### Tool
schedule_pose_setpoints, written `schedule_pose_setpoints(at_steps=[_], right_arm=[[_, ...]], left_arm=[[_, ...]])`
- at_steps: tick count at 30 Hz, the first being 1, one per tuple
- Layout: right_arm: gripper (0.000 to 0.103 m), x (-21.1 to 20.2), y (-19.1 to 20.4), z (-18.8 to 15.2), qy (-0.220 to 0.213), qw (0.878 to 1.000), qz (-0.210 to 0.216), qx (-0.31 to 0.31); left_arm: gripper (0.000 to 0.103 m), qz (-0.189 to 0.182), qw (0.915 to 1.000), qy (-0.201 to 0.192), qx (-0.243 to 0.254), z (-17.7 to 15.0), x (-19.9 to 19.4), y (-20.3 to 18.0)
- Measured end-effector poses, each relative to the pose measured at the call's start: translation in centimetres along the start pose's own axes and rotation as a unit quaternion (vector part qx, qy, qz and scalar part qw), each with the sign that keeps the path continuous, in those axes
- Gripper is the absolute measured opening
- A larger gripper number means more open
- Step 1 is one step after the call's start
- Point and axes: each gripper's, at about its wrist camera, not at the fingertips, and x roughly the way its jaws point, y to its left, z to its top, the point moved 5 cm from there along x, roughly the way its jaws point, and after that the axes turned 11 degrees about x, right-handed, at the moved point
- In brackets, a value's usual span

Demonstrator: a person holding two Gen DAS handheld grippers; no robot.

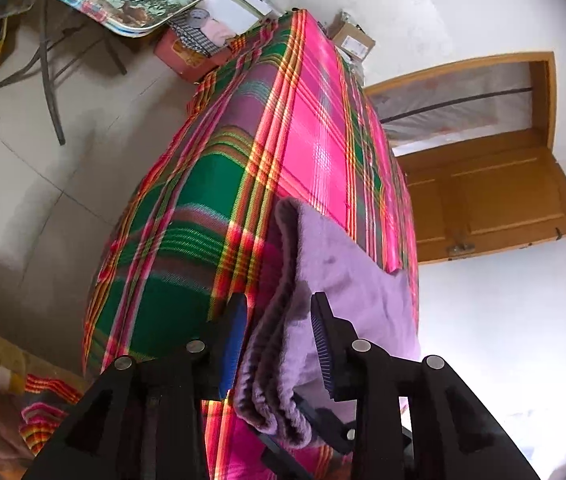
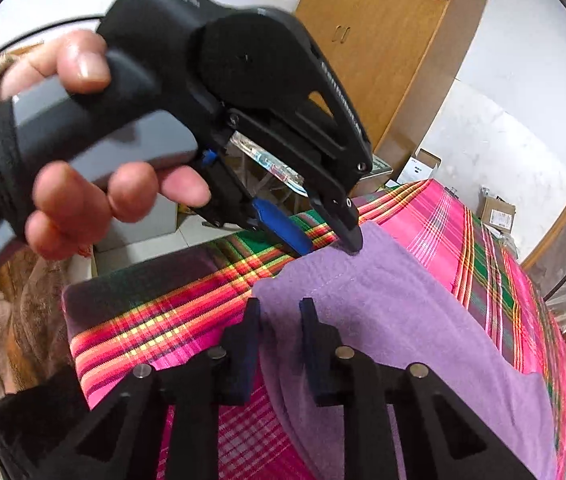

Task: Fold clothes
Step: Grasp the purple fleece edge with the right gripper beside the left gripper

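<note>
A purple garment [image 1: 347, 280], folded into several layers, hangs partly over the near end of a bed covered by a pink and green plaid sheet [image 1: 311, 128]. My left gripper [image 1: 277, 306] is shut on the garment's layered edge, which bunches between its fingers. The right wrist view shows that gripper [image 2: 329, 246] at the far corner of the garment [image 2: 403, 320], held by a person's hand [image 2: 83, 184]. My right gripper [image 2: 280, 306] is shut on the near edge of the same cloth, above the plaid sheet [image 2: 443, 216].
A wooden door [image 1: 483, 200] stands open behind the bed. A folding table [image 1: 123, 0] with clutter and cardboard boxes [image 1: 353, 40] stand at the bed's far end. A wooden wardrobe [image 2: 383, 40] and a carton [image 2: 497, 210] line the wall. Pale tiled floor lies left of the bed.
</note>
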Motion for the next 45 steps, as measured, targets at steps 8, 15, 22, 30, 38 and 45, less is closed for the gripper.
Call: schedule_pose_setpoints(at_steps=[8, 15, 22, 30, 38, 45], right_arm=[[0.018, -2.3, -1.7, 0.8, -0.042, 0.998, 0.019, 0.031], [0.018, -5.1, -3.2, 0.6, -0.075, 0.994, 0.045, 0.069], [0.018, -6.5, -3.9, 0.1, -0.084, 0.99, 0.063, 0.095], [0.017, -6.7, -2.6, 0.4, -0.076, 0.99, 0.072, 0.099], [0.017, -4.9, -1.9, 1.8, -0.066, 0.99, 0.08, 0.099], [0.017, -3.2, -1.8, 1.2, -0.032, 0.99, 0.088, 0.107]], left_arm=[[0.034, -0.011, 0.9998, 0.018, -0.003, 1.1, 1.5, -0.8], [0.034, -0.014, 0.9993, 0.033, -0.008, 1.9, 2.9, -1.8], [0.032, -0.011, 0.9995, 0.03, -0.002, 2.5, 3.6, -2.9], [0.017, -0.008, 0.9998, 0.017, 0.011, 2.9, 3.5, -3.1], [0.014, -0.005, 0.9996, 0.001, 0.028, 3.8, 2.6, -3.2], [0.013, 0.016, 0.9997, 0.01, 0.019, 3.5, 3.9, -2.2]])
